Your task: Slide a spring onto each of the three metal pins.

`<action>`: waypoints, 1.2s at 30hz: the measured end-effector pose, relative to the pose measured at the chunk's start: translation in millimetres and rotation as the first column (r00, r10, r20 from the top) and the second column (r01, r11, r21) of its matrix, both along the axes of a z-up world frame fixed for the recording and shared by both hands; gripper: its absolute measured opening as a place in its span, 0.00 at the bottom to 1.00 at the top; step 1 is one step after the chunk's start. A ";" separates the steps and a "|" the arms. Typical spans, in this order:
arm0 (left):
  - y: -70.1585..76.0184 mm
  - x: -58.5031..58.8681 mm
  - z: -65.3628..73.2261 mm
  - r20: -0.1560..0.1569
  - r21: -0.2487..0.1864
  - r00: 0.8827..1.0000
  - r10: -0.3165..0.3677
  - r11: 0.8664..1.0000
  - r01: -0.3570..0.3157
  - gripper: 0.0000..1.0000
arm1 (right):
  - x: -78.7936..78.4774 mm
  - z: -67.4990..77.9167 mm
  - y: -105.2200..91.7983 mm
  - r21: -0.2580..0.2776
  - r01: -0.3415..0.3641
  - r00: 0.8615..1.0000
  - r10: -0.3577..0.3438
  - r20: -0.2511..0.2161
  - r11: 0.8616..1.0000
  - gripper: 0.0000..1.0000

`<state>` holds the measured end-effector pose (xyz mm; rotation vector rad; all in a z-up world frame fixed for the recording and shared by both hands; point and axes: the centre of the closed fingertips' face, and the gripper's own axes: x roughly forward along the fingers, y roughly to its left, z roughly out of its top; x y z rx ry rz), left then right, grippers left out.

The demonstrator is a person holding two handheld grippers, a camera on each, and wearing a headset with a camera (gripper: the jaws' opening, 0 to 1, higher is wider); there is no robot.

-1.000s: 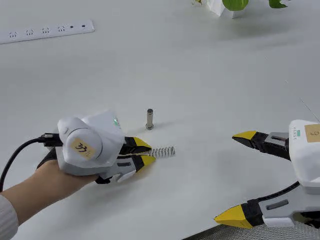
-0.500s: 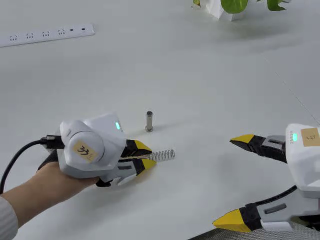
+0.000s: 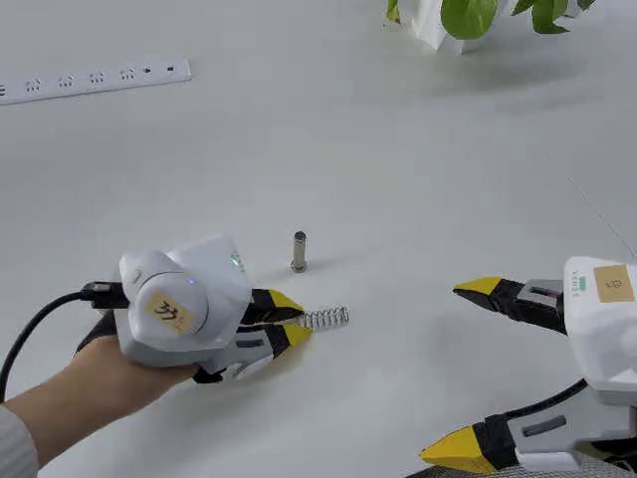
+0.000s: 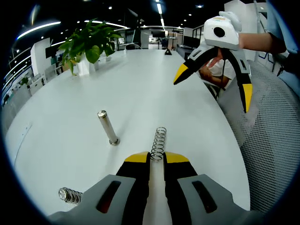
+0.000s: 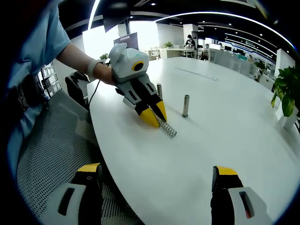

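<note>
— What is your left gripper holding?
— My left gripper (image 3: 301, 319) has its yellow-tipped jaws nipped together on the near end of the spring (image 3: 326, 318). The rest of the coil sticks straight out beyond the tips, level and low over the white table (image 3: 418, 159). I cannot tell whether its free end touches the surface.

— And where is the pin?
— The metal pin (image 3: 299, 251) stands upright on the table, near the spring but apart from it. In the head view it is just beyond the coil. In the left gripper view it is to the left of the coil, and nothing is on its shaft.

— Are there other springs about?
— In the left gripper view a second coil (image 4: 70, 195) shows low on the left, close beside my gripper's body. I cannot make out what it sits on.

— What about your right gripper?
— My right gripper (image 3: 443, 373) is held off to the right, well apart from the spring and pin. Its jaws are spread wide with nothing between them. It is by the table's near edge, over a mesh chair (image 5: 51, 140).

— What else is on the table?
— A white power strip (image 3: 95, 78) lies at the far left, and a potted plant (image 3: 468, 15) is at the far edge.
</note>
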<state>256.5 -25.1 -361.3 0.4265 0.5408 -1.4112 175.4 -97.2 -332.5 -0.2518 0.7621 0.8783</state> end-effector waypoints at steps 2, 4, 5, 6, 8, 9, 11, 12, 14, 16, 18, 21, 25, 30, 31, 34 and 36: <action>1.4 0.3 1.1 -0.002 -0.006 1.000 0.012 1.000 -0.012 0.07 | 0.3 0.6 1.4 0.001 -0.004 1.000 0.004 0.002 1.000 0.97; 3.5 -0.2 1.7 0.002 -0.010 1.000 0.020 1.000 -0.020 0.07 | 0.4 1.1 3.0 0.003 -0.006 1.000 0.006 0.001 1.000 0.97; 4.9 0.2 1.7 0.006 -0.010 1.000 0.028 1.000 -0.028 0.07 | 0.5 1.5 3.7 0.004 -0.007 1.000 0.007 0.002 1.000 0.97; 6.0 0.5 1.9 0.005 -0.013 0.999 0.036 0.999 -0.036 0.07 | 0.6 1.5 4.0 0.003 -0.008 1.000 0.008 0.003 1.000 0.97; 9.0 0.0 2.6 -0.009 -0.024 0.998 0.056 0.998 -0.056 0.07 | 0.9 2.2 5.4 0.006 -0.011 1.000 0.011 0.005 1.000 0.97; 11.0 -0.2 3.2 -0.009 -0.028 0.998 0.064 0.998 -0.065 0.07 | 1.0 2.8 6.4 0.008 -0.012 1.000 0.012 0.005 1.000 0.97; 14.1 -1.0 4.3 -0.017 -0.035 0.997 0.077 0.996 -0.077 0.07 | 1.4 3.3 7.5 0.009 -0.013 1.000 0.013 0.007 1.000 0.96; 16.7 -1.4 5.5 -0.021 -0.041 0.996 0.090 0.995 -0.090 0.07 | 1.6 3.5 8.3 0.009 -0.015 1.000 0.015 0.008 1.000 0.96; 20.0 -2.2 8.0 -0.025 -0.048 0.994 0.107 0.993 -0.108 0.07 | 1.5 3.7 9.6 0.009 -0.018 1.000 0.018 0.008 1.000 0.96; 23.9 -3.7 11.4 -0.025 -0.062 0.992 0.122 0.990 -0.123 0.06 | 1.2 3.4 11.3 0.008 -0.024 1.000 0.024 0.008 1.000 0.96; 27.8 -4.9 14.0 -0.029 -0.069 0.990 0.138 0.988 -0.140 0.06 | 1.0 3.2 13.2 0.010 -0.027 1.000 0.027 0.007 1.000 0.96; 32.5 -5.6 13.4 -0.031 -0.069 0.987 0.158 0.985 -0.159 0.06 | 0.5 2.6 16.1 0.010 -0.036 0.999 0.036 0.008 0.999 0.96; 36.8 -5.7 17.9 -0.032 -0.083 0.983 0.178 0.980 -0.180 0.06 | 0.3 2.8 19.4 0.010 -0.048 0.999 0.048 0.006 0.999 0.96; 39.6 -10.7 30.7 -0.025 -0.106 0.983 0.180 0.978 -0.182 0.06 | 3.6 5.8 23.7 0.008 -0.070 0.997 0.070 0.016 0.998 0.94; 40.1 -11.6 33.5 -0.023 -0.110 0.983 0.180 0.977 -0.181 0.06 | 4.4 7.2 24.8 0.011 -0.075 0.997 0.075 0.019 0.997 0.94; 44.6 -14.8 43.5 -0.016 -0.124 0.984 0.178 0.976 -0.178 0.06 | 8.4 11.4 28.7 0.007 -0.099 0.995 0.098 0.031 0.995 0.93; 47.7 -16.0 47.3 -0.011 -0.129 0.983 0.182 0.975 -0.182 0.06 | 9.6 12.9 31.5 0.000 -0.118 0.992 0.118 0.039 0.993 0.92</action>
